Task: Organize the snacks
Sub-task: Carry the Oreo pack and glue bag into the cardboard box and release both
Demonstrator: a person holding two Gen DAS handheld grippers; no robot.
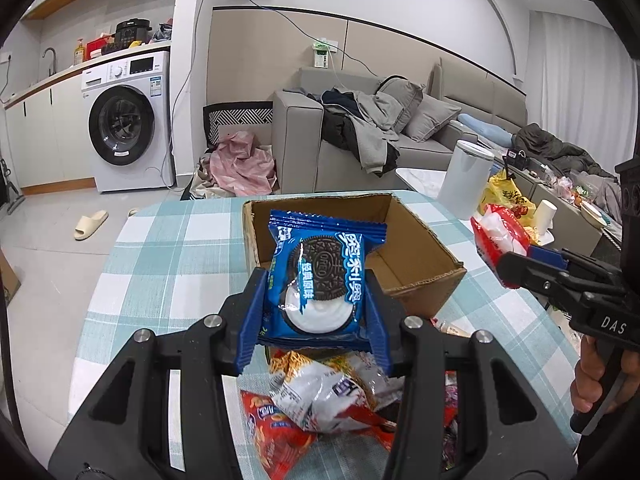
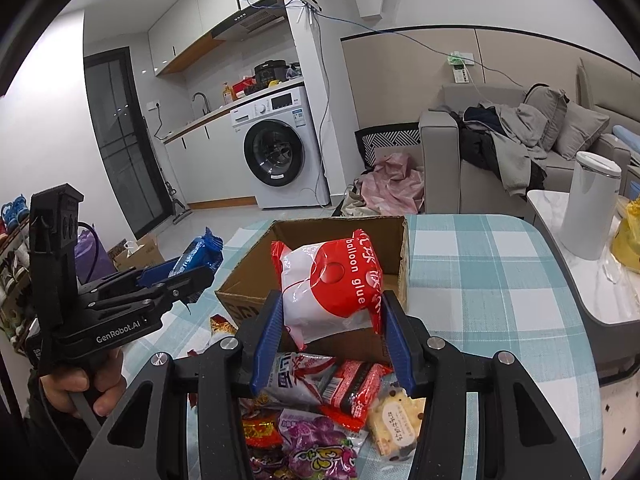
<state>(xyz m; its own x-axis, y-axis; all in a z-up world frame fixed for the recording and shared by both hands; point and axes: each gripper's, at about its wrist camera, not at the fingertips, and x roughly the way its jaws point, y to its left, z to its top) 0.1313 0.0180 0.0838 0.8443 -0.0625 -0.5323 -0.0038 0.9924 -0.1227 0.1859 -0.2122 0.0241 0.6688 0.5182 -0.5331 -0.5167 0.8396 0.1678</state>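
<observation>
Left wrist view first. Left gripper point(image 1: 316, 300) clamped on a blue Oreo packet point(image 1: 320, 276), blue pads pressing both side edges, packet upright and held above the table. Just beyond it, an open cardboard box point(image 1: 416, 264), nothing visible on the brown floor inside, sitting toward the far edge of the tabletop on the teal checked tablecloth point(image 1: 168, 248). Under the gripper, near the close edge, a heap of snack packets point(image 1: 320, 400): a clear-and-white bag on top, an orange-red one beneath. Off at the right, right gripper point(image 1: 500, 268) reaching in from the side, jaws closed on a red and white packet point(image 1: 496, 236), a hand point(image 1: 596, 376) wrapped round its handle. Behind the table, a white bin point(image 1: 466, 178) and a grey sofa point(image 1: 360, 136) piled with clothes; washing machine point(image 1: 124, 124) at the left wall.

Over to the right wrist view. Right gripper point(image 2: 332, 316) gripping the red and white packet point(image 2: 328, 284), "balloon glue" printed on it, pads tight on both sides, packet hanging over the near wall of the cardboard box point(image 2: 402, 252). Below, near the close edge of the tabletop, more snacks: a purple grape packet point(image 2: 320, 440), a red wrapper point(image 2: 356, 388), a pale cake slice in clear wrap point(image 2: 396, 420). At the left, left gripper point(image 2: 196, 268) closed on the blue Oreo packet point(image 2: 200, 252), held out beyond the box's left wall, hand point(image 2: 80, 384) on the grip. Checked tablecloth point(image 2: 480, 280) bare on the right side.
</observation>
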